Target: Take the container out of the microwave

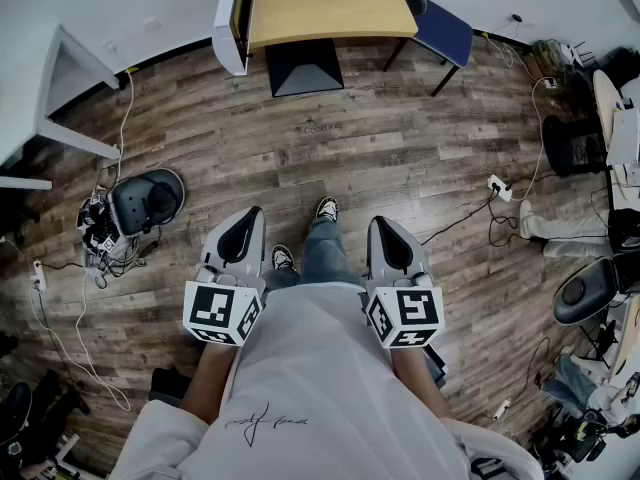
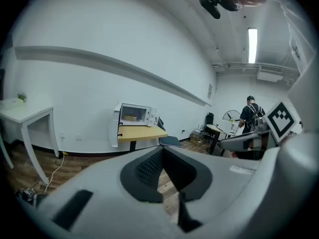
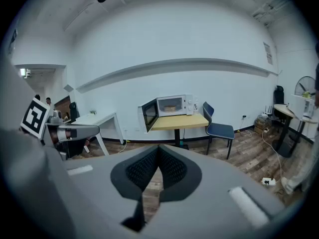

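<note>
The person is wearing a white shirt (image 1: 300, 368) with a thin scribble of writing on it, too curly to read. The person is holding the left gripper (image 1: 254, 216) and the right gripper (image 1: 378, 224) out in front of the body, side by side and tipping a little down at the wood floor (image 1: 400, 158). Each one is carrying a cube with black and white squares on it, not letters.

In the left gripper view, the left gripper (image 2: 162, 151) is pinching its two jaws together at the tips, and nothing is sitting between them. In the right gripper view, the right gripper (image 3: 158, 150) is doing the same: jaws pressed shut, holding nothing.

The person's shoes (image 1: 327, 208) are standing just past the grippers. Some faint print is showing on the floor further on, but it is too pale to read.

Far across the room, a wooden table (image 3: 179, 121) is standing by the white wall, with a blue chair (image 3: 219, 129) beside it. The microwave (image 3: 172, 105) is sitting on the table with its door (image 3: 149, 114) hanging open. The container (image 3: 170, 107) is resting inside the microwave, well apart from both grippers. Any writing on the microwave is too small to read.
</note>
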The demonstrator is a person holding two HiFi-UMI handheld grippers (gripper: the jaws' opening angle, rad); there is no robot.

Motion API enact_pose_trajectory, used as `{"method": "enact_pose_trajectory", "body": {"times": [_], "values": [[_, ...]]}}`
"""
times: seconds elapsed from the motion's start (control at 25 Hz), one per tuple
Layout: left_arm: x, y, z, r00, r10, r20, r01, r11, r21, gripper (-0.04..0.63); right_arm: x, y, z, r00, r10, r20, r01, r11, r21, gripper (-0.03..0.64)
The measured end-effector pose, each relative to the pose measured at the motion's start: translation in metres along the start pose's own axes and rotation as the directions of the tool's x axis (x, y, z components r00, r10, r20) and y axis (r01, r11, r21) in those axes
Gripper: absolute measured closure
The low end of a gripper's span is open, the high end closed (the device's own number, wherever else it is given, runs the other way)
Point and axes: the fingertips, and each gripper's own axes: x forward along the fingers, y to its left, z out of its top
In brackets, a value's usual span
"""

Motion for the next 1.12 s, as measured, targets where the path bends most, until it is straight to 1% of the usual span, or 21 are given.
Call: {"method": "enact_pose_trajectory", "body": {"times": [0.12,0.2,0.32,0.4,0.56,0.76,0.96,1.12], "values": [[0.020,0.005,0.003,1.000,0.013,-0.007,-0.013,1.000,-0.012,0.606,0.015,-0.013,0.008,1.000,0.006,0.008,-0.006,1.000,0.006,0.604],[0.035,0.005,0.006,1.000,0.009,-0.006,-0.009,0.999,-0.030,0.606,0.025,-0.027,0.014,1.000,-0.005,0.018,0.005,0.999,0.038,0.606],[0.059,-0.010,0.008,0.999,-0.047,-0.009,0.046,0.997,-0.065,0.606,0.041,-0.054,0.016,1.000,-0.027,-0.007,0.028,0.993,0.111,0.606],[0.076,-0.016,0.008,0.998,-0.060,-0.032,0.058,0.996,-0.062,0.606,0.054,-0.065,0.018,1.000,-0.013,-0.028,0.017,0.991,0.130,0.604],[0.107,-0.016,0.014,0.997,-0.050,-0.057,0.046,0.997,-0.064,0.604,0.075,-0.081,0.031,0.998,0.049,-0.034,-0.044,0.988,0.145,0.604],[0.145,-0.020,0.032,0.998,-0.044,-0.042,0.041,0.997,-0.065,0.604,0.101,-0.109,0.046,0.995,0.092,-0.035,-0.085,0.982,0.168,0.603],[0.181,-0.022,0.050,1.000,-0.018,-0.023,0.017,0.998,-0.062,0.604,0.121,-0.140,0.061,0.994,0.110,-0.026,-0.104,0.980,0.169,0.603],[0.202,-0.027,0.061,1.000,-0.009,-0.023,0.008,0.998,-0.065,0.604,0.132,-0.160,0.071,0.993,0.115,-0.025,-0.109,0.978,0.176,0.603]]}}
